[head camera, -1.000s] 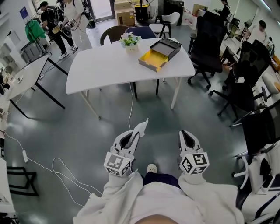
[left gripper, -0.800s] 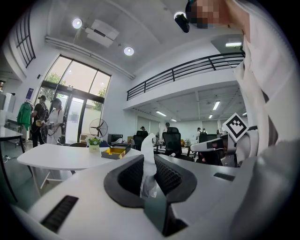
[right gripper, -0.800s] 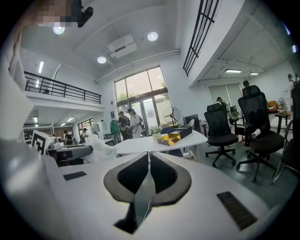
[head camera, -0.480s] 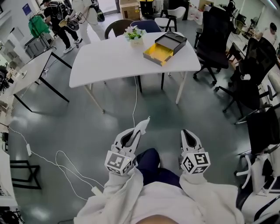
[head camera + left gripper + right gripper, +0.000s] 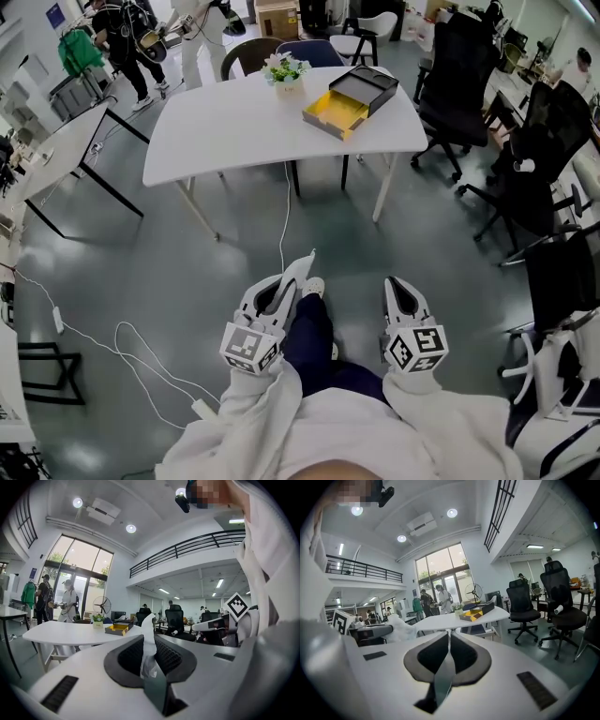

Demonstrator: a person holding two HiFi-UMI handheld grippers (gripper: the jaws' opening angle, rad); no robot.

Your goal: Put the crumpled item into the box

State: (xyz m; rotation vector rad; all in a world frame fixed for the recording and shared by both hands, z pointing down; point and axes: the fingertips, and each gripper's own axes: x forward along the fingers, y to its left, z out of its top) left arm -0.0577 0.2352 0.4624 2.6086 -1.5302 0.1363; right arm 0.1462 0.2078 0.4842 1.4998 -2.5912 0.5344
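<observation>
Left gripper (image 5: 292, 287) clamping crumpled tissue (image 5: 306, 266); right gripper (image 5: 397, 285) clenched, empty. Open floor (image 5: 375, 253) lying ahead to table (image 5: 234, 131); box (image 5: 349, 101) sitting near its right edge; chairs (image 5: 525, 187) crowding right.

Grey floor (image 5: 141, 253), white table (image 5: 244, 131), office chairs (image 5: 452, 80)

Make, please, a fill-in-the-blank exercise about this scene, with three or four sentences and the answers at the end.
1. The crumpled paper clamped in the left gripper is ___ in colour.
2. The right gripper has its jaws together and holds ___.
3. The box on the white table lies open and is ___ inside.
4. Near the box stands a small pot of ___.

Missing words: white; nothing; yellow; flowers
</observation>
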